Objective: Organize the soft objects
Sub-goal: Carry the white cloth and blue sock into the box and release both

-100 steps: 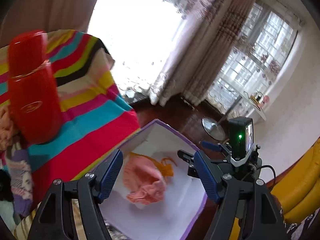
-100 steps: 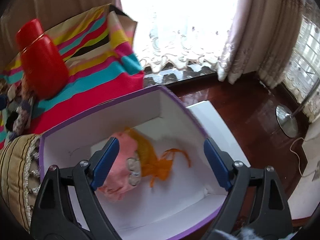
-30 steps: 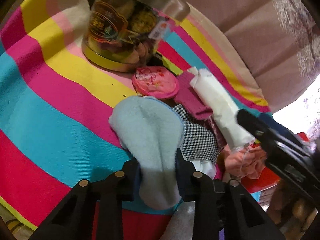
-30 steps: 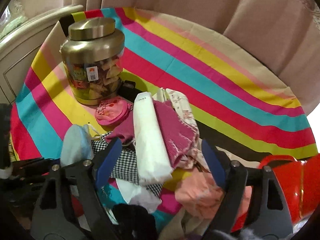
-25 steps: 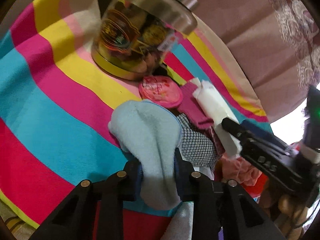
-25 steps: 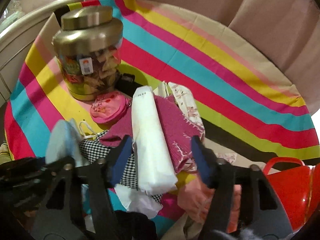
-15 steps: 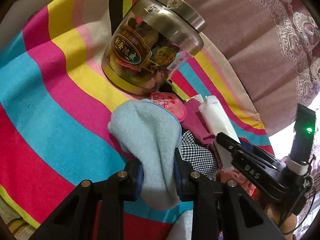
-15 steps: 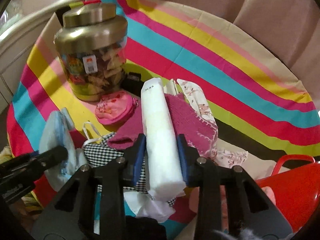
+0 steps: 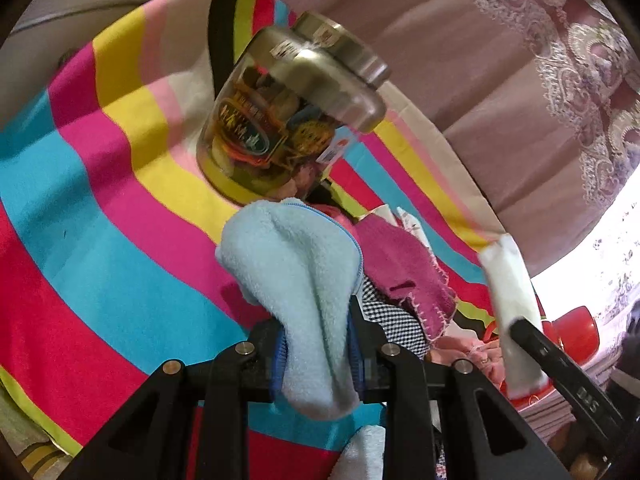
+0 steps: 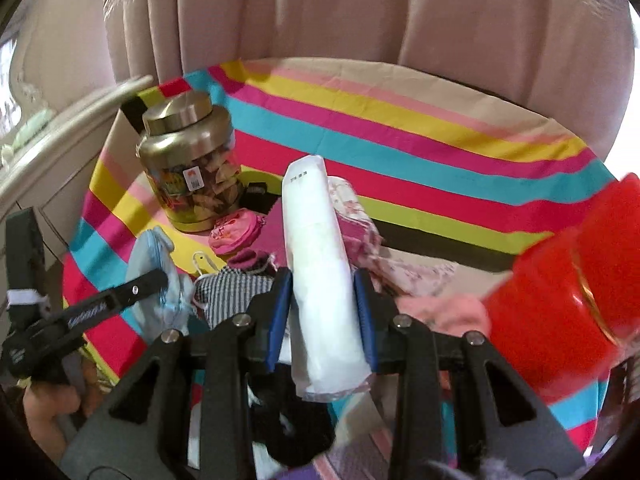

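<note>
Striped cloth (image 10: 400, 136) across the whole surface, pink curtain (image 10: 360, 12) behind. Only in right wrist view: red container (image 10: 560, 292) at right edge, blurred, and a hand (image 10: 48, 412) at lower left under the other tool. Only in left wrist view: lace curtain trim (image 9: 580, 60) and bright window at far right. Gold-lidded jar (image 10: 192, 164) upright on the cloth, seen from both sides. Heap of soft things just in front of jar: magenta knit cloth (image 9: 400, 268), checked cloth (image 10: 232, 292), small pink pouch (image 10: 236, 232), peach cloth (image 10: 452, 312). Right gripper (image 10: 322, 312) pointing down at the heap, pads pressed on both sides of white plastic-wrapped roll (image 10: 320, 272); roll raised above heap, far end toward jar. Left gripper (image 9: 316, 348) angled down over cloth, closed on light blue fleece cloth (image 9: 296, 272), folded cloth bulging out above the pads, clear of the surface.
</note>
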`<action>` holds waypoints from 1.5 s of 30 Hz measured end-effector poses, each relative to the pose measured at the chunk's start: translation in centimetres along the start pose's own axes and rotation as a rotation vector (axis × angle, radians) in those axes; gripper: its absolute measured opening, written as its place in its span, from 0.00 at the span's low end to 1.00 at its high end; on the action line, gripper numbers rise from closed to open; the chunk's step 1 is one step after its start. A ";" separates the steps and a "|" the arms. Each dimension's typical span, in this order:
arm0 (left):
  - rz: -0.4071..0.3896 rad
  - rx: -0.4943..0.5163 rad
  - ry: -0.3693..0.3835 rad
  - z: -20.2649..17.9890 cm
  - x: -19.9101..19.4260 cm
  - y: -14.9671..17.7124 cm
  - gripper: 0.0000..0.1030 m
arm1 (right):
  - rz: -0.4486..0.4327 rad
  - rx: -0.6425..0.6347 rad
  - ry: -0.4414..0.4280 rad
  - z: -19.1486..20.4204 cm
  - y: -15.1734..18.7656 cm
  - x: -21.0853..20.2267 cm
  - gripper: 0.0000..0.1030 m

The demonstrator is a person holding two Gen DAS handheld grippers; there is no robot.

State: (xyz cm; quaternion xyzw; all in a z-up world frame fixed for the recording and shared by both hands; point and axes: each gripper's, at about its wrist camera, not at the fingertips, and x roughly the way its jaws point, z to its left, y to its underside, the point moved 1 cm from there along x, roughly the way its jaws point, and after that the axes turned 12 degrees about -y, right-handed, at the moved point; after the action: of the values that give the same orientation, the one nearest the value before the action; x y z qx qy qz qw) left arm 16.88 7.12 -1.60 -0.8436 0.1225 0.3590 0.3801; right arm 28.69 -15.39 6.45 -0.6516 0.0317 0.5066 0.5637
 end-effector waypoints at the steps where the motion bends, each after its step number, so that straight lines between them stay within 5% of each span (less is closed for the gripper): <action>1: -0.012 0.013 0.004 -0.3 -0.3 0.0 0.26 | -0.006 0.009 0.005 -0.3 0.4 -0.8 0.35; 9: -0.114 0.147 0.039 -3.2 -2.8 0.6 0.26 | -0.044 0.109 0.081 -4.0 5.0 -8.3 0.35; 20: -0.055 0.279 0.188 -8.8 -6.7 3.8 0.26 | -0.018 0.279 0.265 -12.1 14.9 -18.5 0.35; 27: 0.047 0.402 0.303 -14.6 -9.2 8.4 0.26 | 0.014 0.365 0.351 -15.8 20.6 -22.6 0.35; 34: 0.233 0.574 0.407 -21.1 -10.2 16.1 0.26 | 0.084 0.402 0.462 -19.1 24.7 -24.0 0.35; 45: 0.369 0.845 0.413 -27.9 -9.9 25.1 0.26 | 0.156 0.433 0.583 -23.5 28.7 -25.1 0.35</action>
State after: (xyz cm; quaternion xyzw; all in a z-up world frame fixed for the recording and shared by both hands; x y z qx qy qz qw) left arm 12.06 -30.92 4.09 -0.6336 0.4771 0.1647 0.5864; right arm 13.61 -57.13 0.25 -0.6297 0.3469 0.3229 0.6155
